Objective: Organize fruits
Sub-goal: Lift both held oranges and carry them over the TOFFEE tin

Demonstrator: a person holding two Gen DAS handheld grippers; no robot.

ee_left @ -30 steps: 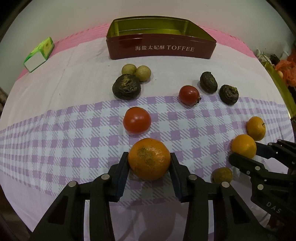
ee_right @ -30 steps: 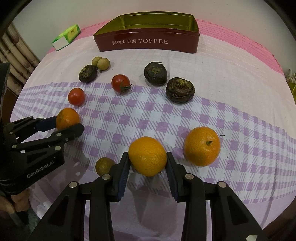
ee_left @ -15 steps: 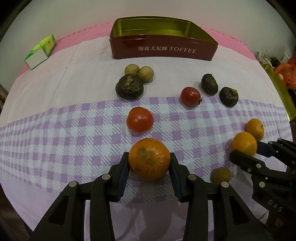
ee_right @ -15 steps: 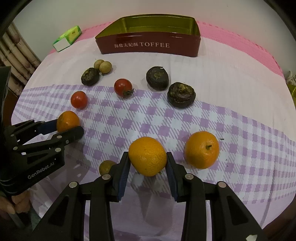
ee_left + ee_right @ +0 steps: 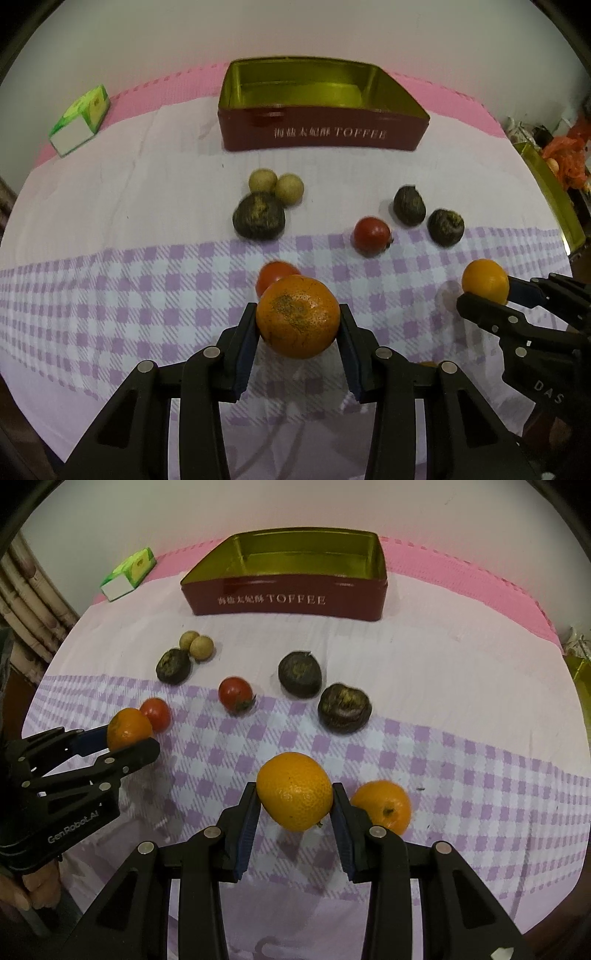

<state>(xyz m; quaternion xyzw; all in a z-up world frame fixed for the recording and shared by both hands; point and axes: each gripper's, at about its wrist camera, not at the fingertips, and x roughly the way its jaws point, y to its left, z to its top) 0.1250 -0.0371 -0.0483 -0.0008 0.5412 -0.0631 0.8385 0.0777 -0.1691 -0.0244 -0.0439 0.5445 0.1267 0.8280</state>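
My left gripper (image 5: 298, 330) is shut on a speckled orange (image 5: 297, 316) and holds it above the checked cloth. It also shows in the right wrist view (image 5: 125, 740). My right gripper (image 5: 294, 806) is shut on a smooth orange (image 5: 294, 790), also lifted; it shows in the left wrist view (image 5: 491, 295). A third orange (image 5: 382, 805) lies on the cloth just right of my right gripper. Two tomatoes (image 5: 371, 235) (image 5: 157, 713), three dark wrinkled fruits (image 5: 258, 216) and two small tan fruits (image 5: 275, 184) lie further back. An open red TOFFEE tin (image 5: 321, 133) stands at the back.
A green and white carton (image 5: 79, 120) lies at the back left. A gold tin edge (image 5: 550, 192) and orange bags are at the far right. Bamboo poles (image 5: 29, 602) stand off the table's left side. The table's near edge is just below both grippers.
Both grippers have risen with their oranges and moved forward toward the tin. The left orange now partly hides the near tomato. The small brown fruit between the grippers is no longer seen.
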